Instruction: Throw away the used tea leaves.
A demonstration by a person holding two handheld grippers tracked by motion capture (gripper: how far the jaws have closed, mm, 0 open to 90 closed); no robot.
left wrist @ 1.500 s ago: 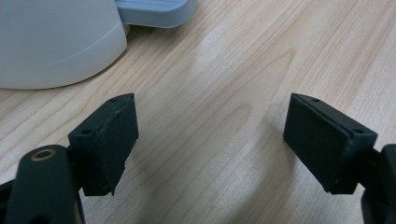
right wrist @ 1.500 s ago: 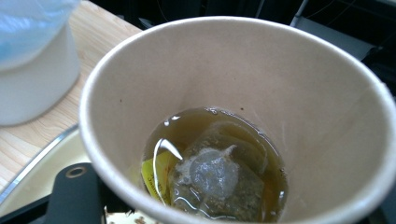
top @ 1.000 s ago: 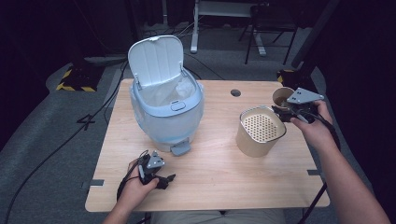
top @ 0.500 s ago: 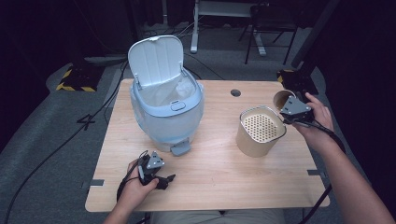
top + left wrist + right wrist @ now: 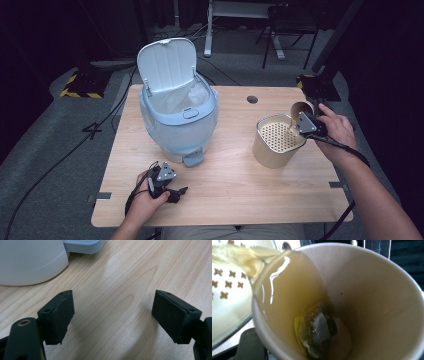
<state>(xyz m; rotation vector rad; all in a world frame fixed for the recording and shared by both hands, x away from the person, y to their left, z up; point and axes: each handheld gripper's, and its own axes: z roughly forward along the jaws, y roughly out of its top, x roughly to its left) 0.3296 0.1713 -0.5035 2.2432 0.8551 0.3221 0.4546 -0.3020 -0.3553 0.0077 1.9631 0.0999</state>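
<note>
A brown paper cup [image 5: 299,109] is tipped over a tan cylindrical container [image 5: 272,152] with a perforated strainer top [image 5: 280,136]. My right gripper [image 5: 306,124] is shut on the cup's wall. In the right gripper view, pale yellow tea [image 5: 287,290] runs over the cup's [image 5: 374,290] rim onto the strainer [image 5: 227,285]. A wet tea bag [image 5: 317,332] lies on the cup's bottom. My left gripper [image 5: 172,192] rests on the table near the front edge. Its jaws stand open over bare wood in the left gripper view [image 5: 112,315].
A pale blue pedal bin [image 5: 177,120] with its lid up stands at the centre left of the wooden table [image 5: 235,200]. Its base [image 5: 30,260] and pedal [image 5: 83,245] lie just beyond my left gripper. A cable hole [image 5: 252,99] is at the back.
My right gripper has carried the cup leftward over the strainer container and tipped it, and tea now pours out. The left gripper has stayed in place.
</note>
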